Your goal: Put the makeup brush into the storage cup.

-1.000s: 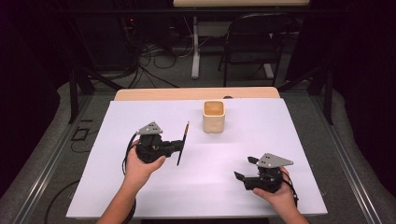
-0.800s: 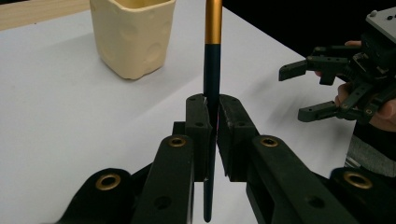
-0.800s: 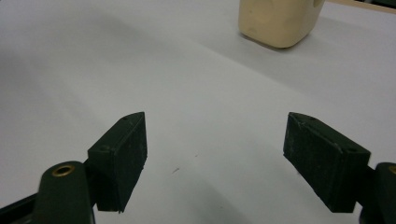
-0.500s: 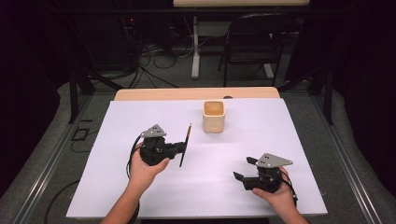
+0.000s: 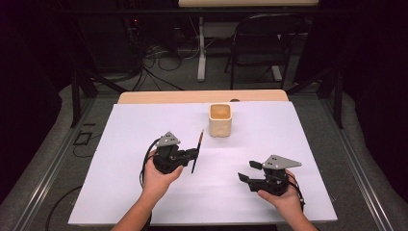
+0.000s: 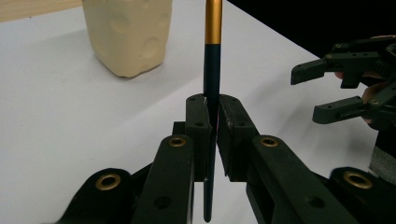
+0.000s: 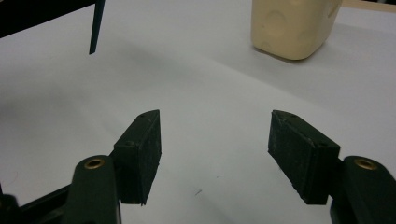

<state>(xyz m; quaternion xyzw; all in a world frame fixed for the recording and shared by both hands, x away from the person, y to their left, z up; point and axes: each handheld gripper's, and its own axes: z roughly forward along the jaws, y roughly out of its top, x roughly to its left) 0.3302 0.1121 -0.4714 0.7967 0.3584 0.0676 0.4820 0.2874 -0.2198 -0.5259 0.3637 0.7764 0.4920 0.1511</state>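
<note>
My left gripper (image 5: 195,155) is shut on a thin dark brush handle (image 5: 197,153) with a gold ferrule (image 6: 213,21), held just above the white table cover. In the left gripper view the handle (image 6: 213,74) stands upright, pinched between the pads (image 6: 198,126). A cream cup (image 5: 220,120) with dimpled sides stands behind it, also seen as the cup (image 6: 128,32) and the cup (image 7: 292,25). My right gripper (image 5: 250,172) rests low at the front right, open with nothing between its pads (image 7: 142,154); its jaws have just been closing somewhat. The handle's lower tip (image 7: 95,28) shows at the upper left of the right gripper view.
The white cover (image 5: 120,144) spans a wooden table whose bare far edge (image 5: 159,97) shows behind it. A black chair (image 5: 262,41) and cables (image 5: 159,72) lie on the floor beyond. My right gripper (image 6: 348,88) appears at the right of the left gripper view.
My left hand has drifted slightly toward the near side and down with the brush handle in it. The right gripper's jaws stand a little narrower; that hand has stayed put.
</note>
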